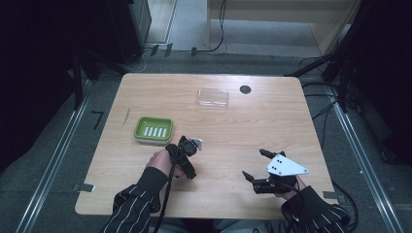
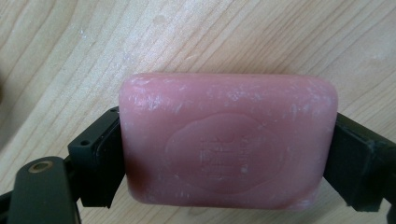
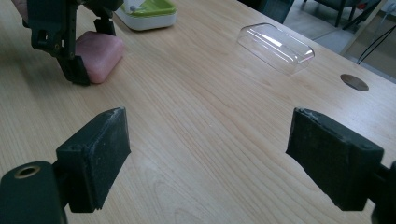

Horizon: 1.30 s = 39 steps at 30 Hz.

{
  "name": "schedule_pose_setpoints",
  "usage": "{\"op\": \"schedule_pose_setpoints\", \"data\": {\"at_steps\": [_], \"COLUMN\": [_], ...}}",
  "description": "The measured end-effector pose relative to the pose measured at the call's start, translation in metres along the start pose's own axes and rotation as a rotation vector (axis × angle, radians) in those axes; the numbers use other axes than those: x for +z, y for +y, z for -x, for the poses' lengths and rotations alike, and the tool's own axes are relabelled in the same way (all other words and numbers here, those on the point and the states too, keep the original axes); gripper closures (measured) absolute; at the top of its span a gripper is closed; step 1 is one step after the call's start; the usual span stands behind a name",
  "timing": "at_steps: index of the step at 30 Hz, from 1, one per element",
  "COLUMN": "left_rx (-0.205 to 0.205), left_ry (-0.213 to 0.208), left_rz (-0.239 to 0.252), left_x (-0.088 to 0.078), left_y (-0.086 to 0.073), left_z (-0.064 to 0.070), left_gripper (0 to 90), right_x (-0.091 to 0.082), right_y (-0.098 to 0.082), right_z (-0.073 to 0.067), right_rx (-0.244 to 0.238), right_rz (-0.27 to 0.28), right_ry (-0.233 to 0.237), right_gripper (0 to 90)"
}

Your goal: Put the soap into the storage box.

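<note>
- Left hand-held gripper [image 1: 185, 145]: clenching a pink soap bar [image 2: 228, 140] across its long axis, one black jaw pressing on each short end; the bar is lying flat on the tabletop [image 1: 252, 121], just in front of the green soap dish.
- Right hand-held gripper [image 1: 255, 167]: released, jaws standing wide apart with nothing between them, idling low over the tabletop on the person's right, well apart from the soap.
- Green soap dish [image 1: 154, 129]: sitting empty, its slotted insert showing, just beyond the left hand-held gripper.
- Clear lid [image 1: 212, 97]: lying apart, near the far edge of the tabletop beside a dark round hole [image 1: 245, 89].
- Step in hand, as judged: lifting the soap toward the dish.
- Handling note: soap is slippery, so holding firmly, lifting level, clearing the dish rim and lowering centred on the insert before releasing is advisable.
</note>
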<state>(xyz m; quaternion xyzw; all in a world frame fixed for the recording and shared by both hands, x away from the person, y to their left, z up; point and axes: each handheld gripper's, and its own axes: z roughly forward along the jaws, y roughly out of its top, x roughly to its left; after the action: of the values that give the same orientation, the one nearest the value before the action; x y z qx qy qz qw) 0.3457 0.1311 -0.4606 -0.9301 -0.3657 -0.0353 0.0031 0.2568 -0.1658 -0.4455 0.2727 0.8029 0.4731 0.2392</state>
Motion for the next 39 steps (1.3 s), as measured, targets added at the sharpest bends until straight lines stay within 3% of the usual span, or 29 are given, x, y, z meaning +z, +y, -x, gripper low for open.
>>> {"op": "schedule_pose_setpoints", "data": {"at_steps": [7,27,39], "left_rx": [-0.017,-0.026,-0.054], "left_ry": [-0.029,-0.042,-0.036], "left_rz": [0.019,0.026,0.013], "left_x": [0.001,-0.003,-0.010], "left_y": [-0.001,-0.004,-0.013], "left_z": [-0.003,-0.007,-0.023], "left_gripper": [13.7,13.8,13.8], "right_x": [0.000,0.000,-0.001], "right_y": [0.000,0.000,0.000], "right_z": [0.000,0.000,0.000], "right_rx": [0.000,-0.002,0.001], "right_rz": [0.001,0.002,0.003], "right_ry": [-0.001,-0.002,-0.006], "right_gripper": [13.8,13.8,13.8]}}
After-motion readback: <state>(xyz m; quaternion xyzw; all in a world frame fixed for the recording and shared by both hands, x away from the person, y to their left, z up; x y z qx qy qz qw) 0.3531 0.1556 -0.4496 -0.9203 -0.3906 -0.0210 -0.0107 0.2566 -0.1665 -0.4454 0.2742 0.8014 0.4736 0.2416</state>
